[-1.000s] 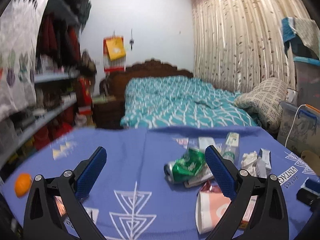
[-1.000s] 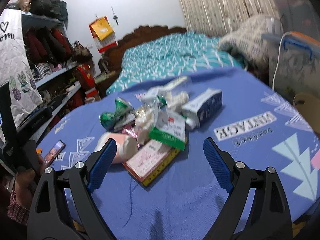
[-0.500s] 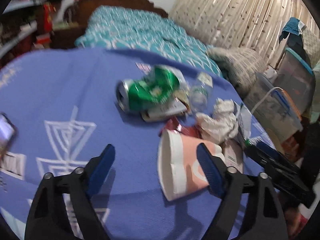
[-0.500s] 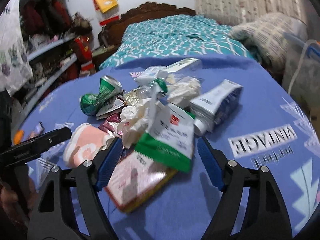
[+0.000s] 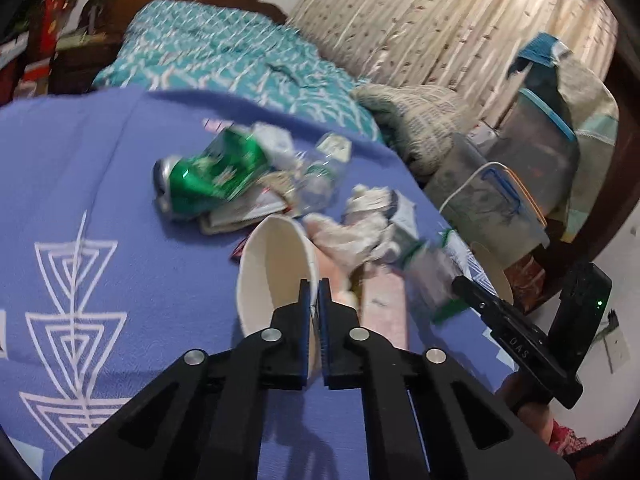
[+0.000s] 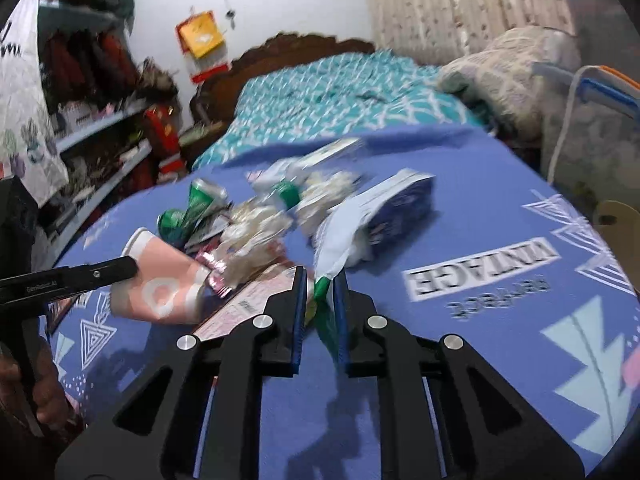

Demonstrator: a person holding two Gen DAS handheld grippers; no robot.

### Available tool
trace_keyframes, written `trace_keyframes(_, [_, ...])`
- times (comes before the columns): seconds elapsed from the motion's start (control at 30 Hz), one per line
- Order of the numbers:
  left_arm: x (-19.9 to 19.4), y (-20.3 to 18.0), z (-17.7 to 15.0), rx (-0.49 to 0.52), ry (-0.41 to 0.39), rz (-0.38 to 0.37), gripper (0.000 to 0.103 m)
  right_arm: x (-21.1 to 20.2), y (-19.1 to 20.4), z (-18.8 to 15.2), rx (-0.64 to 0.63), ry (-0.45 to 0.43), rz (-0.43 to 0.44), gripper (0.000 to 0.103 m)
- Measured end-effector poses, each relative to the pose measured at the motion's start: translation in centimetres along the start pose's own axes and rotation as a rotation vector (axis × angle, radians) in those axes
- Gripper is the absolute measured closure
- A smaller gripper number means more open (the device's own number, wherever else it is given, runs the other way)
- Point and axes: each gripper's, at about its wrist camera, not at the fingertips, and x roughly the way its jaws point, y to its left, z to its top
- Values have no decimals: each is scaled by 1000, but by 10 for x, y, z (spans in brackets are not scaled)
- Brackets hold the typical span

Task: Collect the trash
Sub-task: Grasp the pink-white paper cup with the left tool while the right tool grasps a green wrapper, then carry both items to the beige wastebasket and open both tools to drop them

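A heap of trash lies on the blue-clothed table [image 5: 100, 160]. My left gripper [image 5: 315, 284] is closing, and its pads pinch the rim of a pink and white paper cup [image 5: 272, 272] lying on its side. From the right wrist view, the cup [image 6: 160, 292] shows with the left gripper [image 6: 100, 270] on it. My right gripper [image 6: 320, 280] is closing on a white packet with a green edge [image 6: 336, 236], pinched between its pads. Behind lie a crushed green can [image 5: 208, 172], crumpled tissue [image 5: 352, 232] and a blue and white box [image 6: 400, 204].
A pink printed card [image 6: 248, 304] lies flat under the heap. A clear plastic bottle [image 5: 320, 176] sits behind the can. Beyond the table are a bed with a teal cover [image 6: 340, 96], shelves [image 6: 100, 128] on the left and plastic storage boxes [image 5: 500, 200] on the right.
Both grippers went from wide open to shut. The left one tipped down and took the cup's rim. The right one moved forward and took the green-edged packet.
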Motion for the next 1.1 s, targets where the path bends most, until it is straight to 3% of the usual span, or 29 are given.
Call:
trace_keyframes(0.23, [-10,-52,27,77,-49,-51,100,-28,-47,2,116,-61,-4,88])
trace_keyframes(0.4, [11,-103,48,165,-28,-104,100,-45,-84,3,181,-110,-25,88])
trace_keyframes(0.53, [60,-159,61,261,39,-176,100,-58,-124,8,235,-150,-66,88])
trace_keyframes(0.8, [189,-298,73,435,183,-341,100,-85,-253,34,380,-217,-220,88])
trace_keyframes(1.0, [283,-394,64,524,264,-403,100,-82,-344,39,512,-164,-259,86])
trace_keyframes(1.03, [295,-403,61,536,276,-402,99,-81,-354,38,530,-159,-253,84])
trace_keyframes(1.07, [303,-409,58,539,282,-399,97,-79,-363,35,552,-151,-246,71])
trace_keyframes(1.1, [310,-415,54,542,292,-397,76,-79,-368,32,571,-151,-244,37])
